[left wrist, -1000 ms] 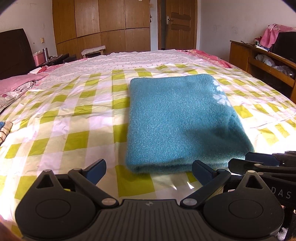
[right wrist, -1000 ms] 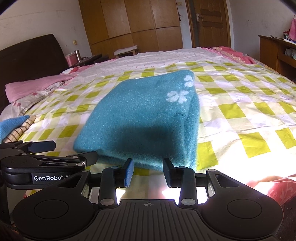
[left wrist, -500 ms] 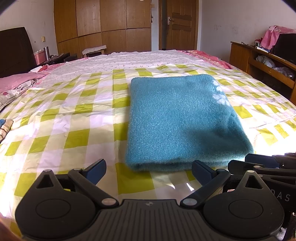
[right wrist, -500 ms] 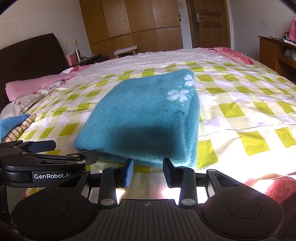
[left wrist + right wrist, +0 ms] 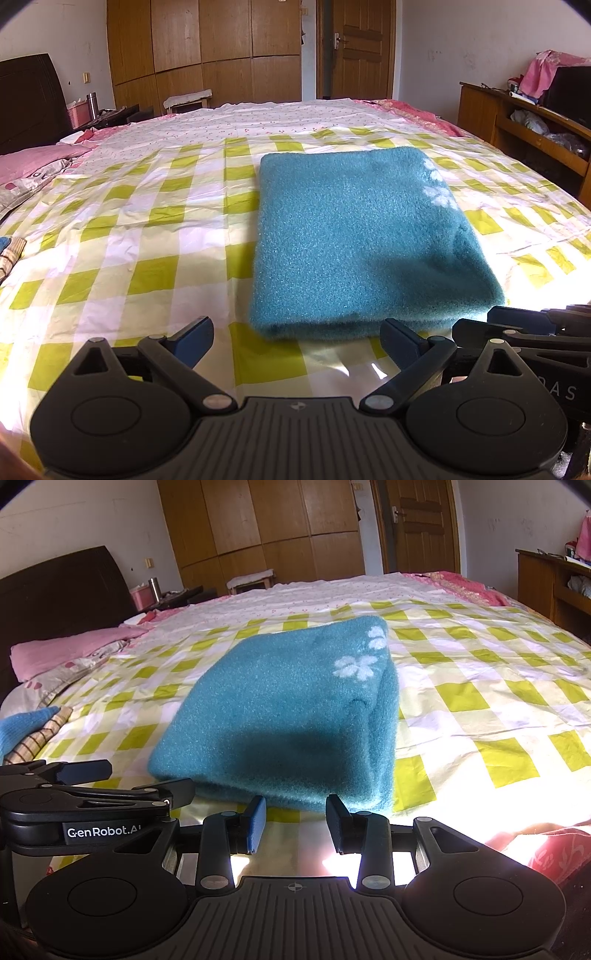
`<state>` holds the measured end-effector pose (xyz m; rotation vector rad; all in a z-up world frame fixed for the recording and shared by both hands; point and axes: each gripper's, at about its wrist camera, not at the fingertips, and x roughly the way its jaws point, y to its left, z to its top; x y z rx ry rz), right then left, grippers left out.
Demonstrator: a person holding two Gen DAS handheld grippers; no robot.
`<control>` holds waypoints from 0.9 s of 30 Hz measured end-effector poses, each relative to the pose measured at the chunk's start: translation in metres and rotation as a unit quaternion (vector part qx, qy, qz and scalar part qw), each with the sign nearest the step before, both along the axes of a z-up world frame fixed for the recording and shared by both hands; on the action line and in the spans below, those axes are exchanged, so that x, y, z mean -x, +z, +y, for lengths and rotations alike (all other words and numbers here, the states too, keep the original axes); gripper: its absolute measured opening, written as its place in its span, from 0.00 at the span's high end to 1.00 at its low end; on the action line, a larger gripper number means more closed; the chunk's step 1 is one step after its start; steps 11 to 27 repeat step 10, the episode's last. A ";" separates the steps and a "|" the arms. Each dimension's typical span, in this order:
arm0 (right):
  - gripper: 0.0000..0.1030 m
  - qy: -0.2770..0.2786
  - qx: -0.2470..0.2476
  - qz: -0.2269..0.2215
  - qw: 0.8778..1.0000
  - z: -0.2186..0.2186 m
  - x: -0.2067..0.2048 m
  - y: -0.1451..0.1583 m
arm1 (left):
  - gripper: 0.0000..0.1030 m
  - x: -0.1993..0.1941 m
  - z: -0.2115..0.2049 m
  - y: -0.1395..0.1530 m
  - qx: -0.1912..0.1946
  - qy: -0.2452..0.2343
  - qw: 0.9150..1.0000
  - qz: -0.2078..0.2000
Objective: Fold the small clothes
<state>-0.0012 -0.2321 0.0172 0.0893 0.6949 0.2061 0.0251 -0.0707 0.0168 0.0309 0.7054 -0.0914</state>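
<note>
Fleece of teal colour, folded into a thick rectangle, is seen lying flat on the yellow-and-white checked sheet of the bed, its near edge just beyond both pairs of tongs. In the left wrist view the left tongs are held wide apart with nothing between them, and only checked sheet is seen in the gap; the right tongs are glimpsed there from the side at the lower right edge. In the right wrist view the right tongs are set partly open, narrower than the left, and nothing is gripped; the folded edge lies just beyond the blue pads, and whether it is touched cannot be told. The white flower pattern and the stacked layers along the right side of the fold are shown clearly only in the right wrist view, as are a blue item and a plaid cloth at the left bed edge. A wooden shelf unit with pink cloth on top is shown more fully in the left wrist view.
</note>
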 end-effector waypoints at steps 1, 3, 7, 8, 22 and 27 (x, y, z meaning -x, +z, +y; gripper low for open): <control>0.65 0.000 0.000 0.000 1.000 0.000 0.000 0.000 | 0.03 0.000 0.000 0.000 0.000 -0.001 1.000 0.000; 0.65 0.000 0.000 0.000 1.000 0.000 0.000 0.000 | 0.04 0.001 -0.001 0.000 0.000 -0.002 1.000 0.000; 0.65 0.000 -0.001 0.000 1.000 0.000 0.000 0.000 | 0.04 0.001 -0.001 -0.001 0.000 -0.003 1.000 0.000; 0.65 0.000 -0.001 0.001 1.000 0.000 0.000 0.000 | 0.05 0.001 -0.001 -0.001 0.000 -0.003 1.000 0.000; 0.65 0.000 0.000 0.001 1.000 0.001 0.000 0.000 | 0.05 0.001 -0.001 -0.001 0.002 -0.003 1.000 0.001; 0.65 0.000 0.000 0.001 1.000 0.001 0.000 0.000 | 0.05 0.001 -0.001 -0.001 0.002 -0.003 1.000 0.001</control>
